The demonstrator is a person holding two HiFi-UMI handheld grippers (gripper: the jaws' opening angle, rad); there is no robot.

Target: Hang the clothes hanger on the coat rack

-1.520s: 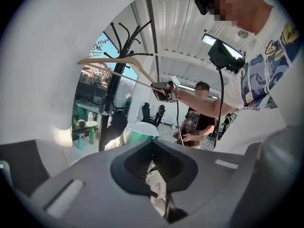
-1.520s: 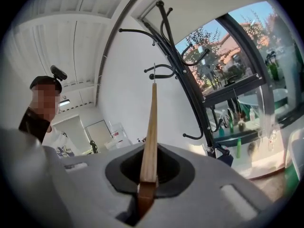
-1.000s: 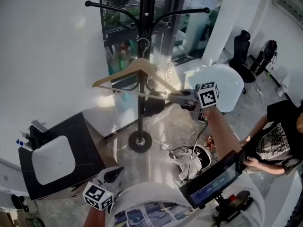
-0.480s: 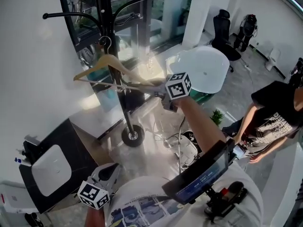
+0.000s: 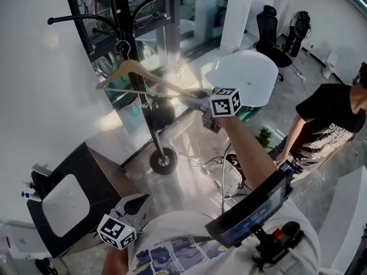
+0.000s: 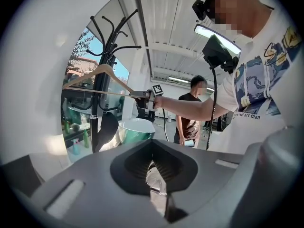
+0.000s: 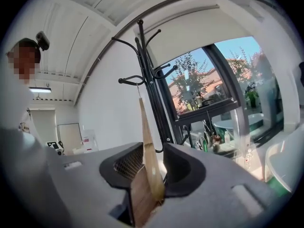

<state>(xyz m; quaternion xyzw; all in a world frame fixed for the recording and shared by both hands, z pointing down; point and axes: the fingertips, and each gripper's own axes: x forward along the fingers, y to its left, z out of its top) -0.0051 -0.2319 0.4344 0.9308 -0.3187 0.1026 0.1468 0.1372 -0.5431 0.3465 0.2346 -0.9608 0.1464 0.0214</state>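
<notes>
Left hand-held gripper [image 5: 137, 202] idles closed and empty while the hanger [image 5: 143, 70] hooks a lower arm of the coat rack [image 5: 122, 10]. The right hand-held gripper [image 5: 192, 96], jaws just opening, has the hanger's tip loose between them. Pulled away crooked, it could drag the hook off.

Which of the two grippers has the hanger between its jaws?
The right gripper: the hanger's end stands between its jaws, which have just been opening. The left gripper has nothing between its jaws.

Pale wooden clothes hanger [image 5: 155, 75], metal hook over a curved arm of the black coat rack [image 5: 163, 159], slightly tilted, crossing the upright pole.
</notes>
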